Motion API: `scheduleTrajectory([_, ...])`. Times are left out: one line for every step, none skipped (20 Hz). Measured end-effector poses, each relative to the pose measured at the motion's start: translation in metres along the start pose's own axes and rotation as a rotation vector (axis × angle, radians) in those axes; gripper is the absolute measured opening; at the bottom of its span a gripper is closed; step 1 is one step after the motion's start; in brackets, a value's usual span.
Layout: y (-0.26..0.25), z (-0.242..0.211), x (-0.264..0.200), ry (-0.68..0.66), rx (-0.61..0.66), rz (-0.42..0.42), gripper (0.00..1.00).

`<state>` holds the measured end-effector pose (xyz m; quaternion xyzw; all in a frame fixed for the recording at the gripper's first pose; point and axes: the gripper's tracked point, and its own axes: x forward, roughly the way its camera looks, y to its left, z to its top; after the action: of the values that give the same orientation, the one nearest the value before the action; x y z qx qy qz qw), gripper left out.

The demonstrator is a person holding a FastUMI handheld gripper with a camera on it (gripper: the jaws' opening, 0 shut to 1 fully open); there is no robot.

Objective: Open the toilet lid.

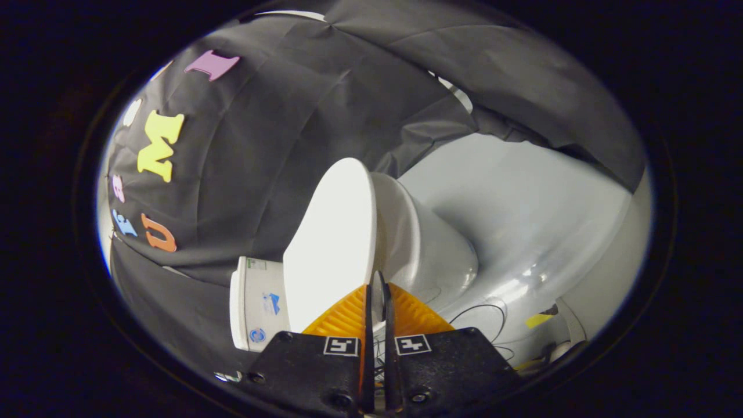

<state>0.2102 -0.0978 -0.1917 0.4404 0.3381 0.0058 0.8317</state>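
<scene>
Gripper view — ribbed orange fingers (359, 316) nearly together, pinching edge of smooth white oval toilet lid (331, 255) — glossy bowl (429, 249) beyond.

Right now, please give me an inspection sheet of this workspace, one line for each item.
Surface: pale floor around the toilet.
Job's things: white toilet lid, its edge between the fingers; bowl beside it; tank beyond.
Clutter: yellow tape piece on the floor.
Gripper: gripper, orange fingers almost closed on the lid's rim.
Cables: thin black wires on the floor.
Surroundings: black cloth wall.
</scene>
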Motion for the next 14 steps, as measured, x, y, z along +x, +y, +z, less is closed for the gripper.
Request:
scheduleTrajectory([0.005, 0.0, -0.004, -0.004, -0.013, 0.004, 0.1])
scheduleTrajectory([0.011, 0.002, -0.007, -0.004, -0.028, 0.006, 0.1])
scheduleTrajectory([0.018, 0.002, -0.012, -0.007, -0.044, 0.009, 0.1])
scheduleTrajectory([0.025, 0.003, -0.016, -0.009, -0.054, 0.01, 0.1])
scheduleTrajectory([0.033, 0.002, -0.02, -0.013, -0.069, 0.011, 0.1])
scheduleTrajectory([0.039, 0.002, -0.023, -0.014, -0.085, 0.01, 0.1])
scheduleTrajectory([0.044, 0.002, -0.025, -0.018, -0.101, 0.011, 0.1])
scheduleTrajectory([0.05, 0.002, -0.028, -0.02, -0.118, 0.009, 0.1])
scheduleTrajectory([0.057, 0.002, -0.033, -0.026, -0.135, 0.011, 0.1])
scheduleTrajectory([0.063, 0.002, -0.036, -0.03, -0.151, 0.01, 0.1])
scheduleTrajectory([0.07, 0.001, -0.04, -0.036, -0.163, 0.013, 0.1])
scheduleTrajectory([0.075, 0.001, -0.042, -0.04, -0.179, 0.009, 0.1])
scheduleTrajectory([0.081, 0.001, -0.044, -0.044, -0.181, 0.01, 0.1])
scheduleTrajectory([0.088, 0.001, -0.047, -0.044, -0.186, 0.008, 0.1])
